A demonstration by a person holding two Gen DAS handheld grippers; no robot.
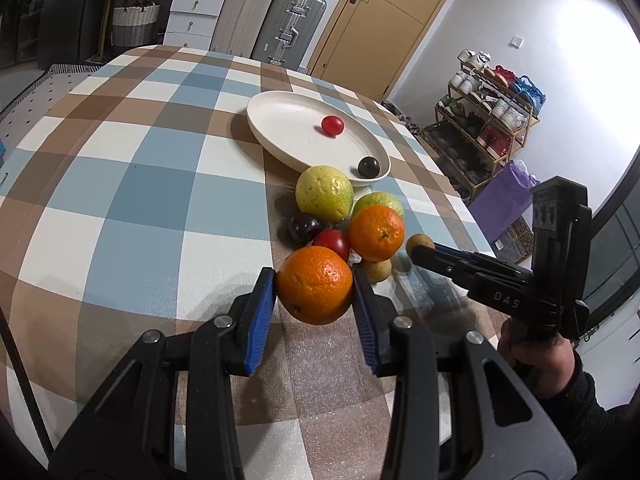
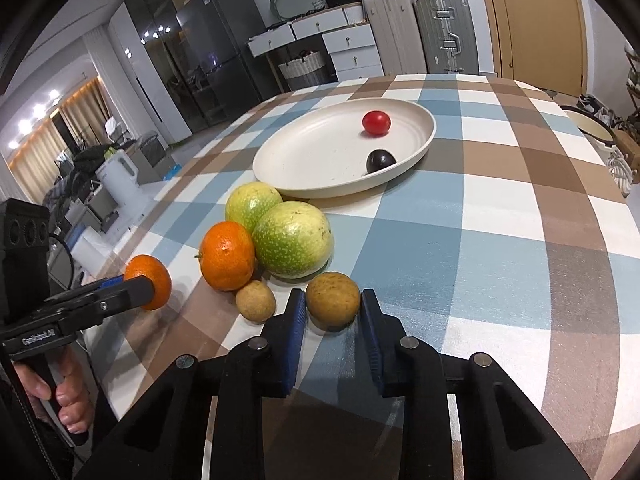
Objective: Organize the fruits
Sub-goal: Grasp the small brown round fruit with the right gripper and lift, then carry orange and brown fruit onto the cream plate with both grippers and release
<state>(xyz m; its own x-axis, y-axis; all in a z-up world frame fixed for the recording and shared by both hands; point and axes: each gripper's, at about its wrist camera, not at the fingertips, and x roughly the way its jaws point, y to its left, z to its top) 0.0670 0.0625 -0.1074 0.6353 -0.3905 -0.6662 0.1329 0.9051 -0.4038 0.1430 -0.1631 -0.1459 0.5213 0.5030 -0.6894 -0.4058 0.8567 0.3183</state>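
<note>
Cream plate (image 2: 416,152) on desk (image 2: 500,240) holds only tomato (image 2: 376,122) and dark plum (image 2: 381,161); task barely begun. Left fingers (image 1: 314,296) clenched on orange (image 1: 314,285); right fingers (image 2: 333,307) clenched on brown longan (image 2: 333,300), both near desk. Left beside plate: two green-yellow guavas (image 2: 294,238), mandarin (image 2: 227,255), second longan (image 2: 255,301), second plum (image 1: 306,227), second tomato (image 1: 332,242), clustered, touching.

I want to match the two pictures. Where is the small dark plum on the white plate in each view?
Left wrist view: the dark plum lies at the plate's near right rim, right of centre.
Right wrist view: the dark plum lies at the plate's near rim, slightly right of centre.
Shared landmark: the red tomato on the same plate, beyond the plum.
</note>
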